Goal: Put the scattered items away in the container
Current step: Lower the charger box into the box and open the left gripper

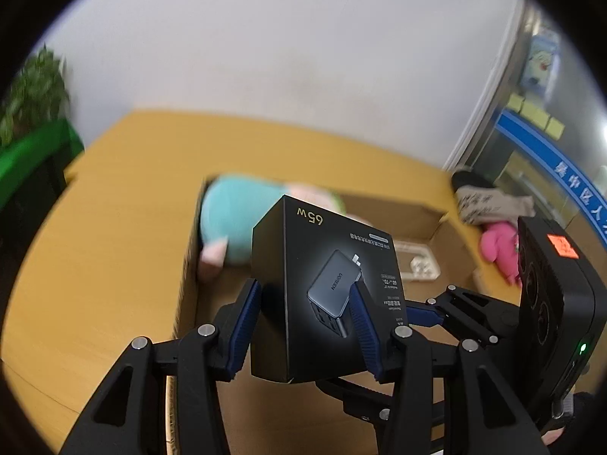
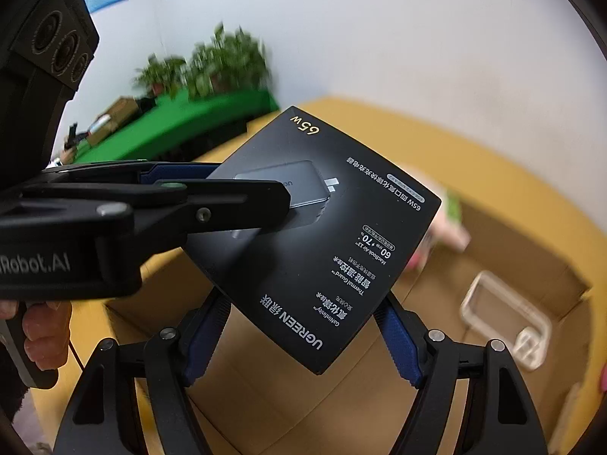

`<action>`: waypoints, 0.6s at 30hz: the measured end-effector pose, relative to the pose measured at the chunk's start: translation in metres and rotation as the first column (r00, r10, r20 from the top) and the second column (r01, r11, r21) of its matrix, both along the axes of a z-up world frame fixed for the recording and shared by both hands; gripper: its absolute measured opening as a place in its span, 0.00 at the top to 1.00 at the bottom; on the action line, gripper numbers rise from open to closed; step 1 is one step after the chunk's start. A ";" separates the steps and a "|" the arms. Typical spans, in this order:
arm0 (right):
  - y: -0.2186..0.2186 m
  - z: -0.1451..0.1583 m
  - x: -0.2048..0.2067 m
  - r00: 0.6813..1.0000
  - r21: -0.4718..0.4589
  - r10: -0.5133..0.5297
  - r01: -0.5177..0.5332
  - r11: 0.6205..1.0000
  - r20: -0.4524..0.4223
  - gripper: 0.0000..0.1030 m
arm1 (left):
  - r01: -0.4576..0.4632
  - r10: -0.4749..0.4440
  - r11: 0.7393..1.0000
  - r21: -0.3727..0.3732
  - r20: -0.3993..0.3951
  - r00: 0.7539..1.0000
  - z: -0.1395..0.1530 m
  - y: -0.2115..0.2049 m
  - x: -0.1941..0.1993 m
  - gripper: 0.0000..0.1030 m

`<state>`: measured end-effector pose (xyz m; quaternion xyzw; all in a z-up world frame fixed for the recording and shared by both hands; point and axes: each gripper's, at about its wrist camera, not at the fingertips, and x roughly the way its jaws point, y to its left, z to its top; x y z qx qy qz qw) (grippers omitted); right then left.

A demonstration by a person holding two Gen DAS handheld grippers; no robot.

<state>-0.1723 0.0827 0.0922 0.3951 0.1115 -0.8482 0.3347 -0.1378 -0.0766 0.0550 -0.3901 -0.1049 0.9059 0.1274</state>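
A black charger box (image 1: 322, 295) marked 65W is held in the air over an open cardboard box (image 1: 436, 223) on a yellow table. My left gripper (image 1: 305, 299) is shut on the charger box, one blue pad on each side. In the right wrist view the same charger box (image 2: 334, 242) sits between my right gripper's (image 2: 303, 326) blue fingers (image 2: 398, 345), which clamp its lower edges. The left gripper's finger (image 2: 212, 197) reaches in from the left and presses the box face. Inside the cardboard box (image 2: 531, 258) lie a teal and pink plush toy (image 1: 235, 220) and a white power strip (image 2: 508, 318).
A pink plush (image 1: 500, 250) and a printed cloth item (image 1: 489, 201) lie on the table (image 1: 95, 265) right of the cardboard box. A green-covered table with potted plants (image 2: 212, 64) stands at the far left. A white wall runs behind.
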 end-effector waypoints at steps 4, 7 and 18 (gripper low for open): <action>0.001 -0.019 -0.022 0.990 0.013 0.011 -0.013 1.000 0.137 0.21 | -0.032 0.029 0.998 0.051 0.063 0.998 -0.016 -0.011 -0.012 0.54; -0.005 -0.031 -0.035 0.978 0.057 0.034 -0.046 0.997 0.208 0.21 | -0.048 0.047 0.999 0.010 0.098 0.994 -0.024 -0.011 -0.015 0.54; -0.022 -0.042 -0.036 0.951 0.125 0.063 -0.105 0.987 0.301 0.12 | -0.080 0.075 0.997 0.014 0.219 0.973 -0.033 -0.037 -0.020 0.54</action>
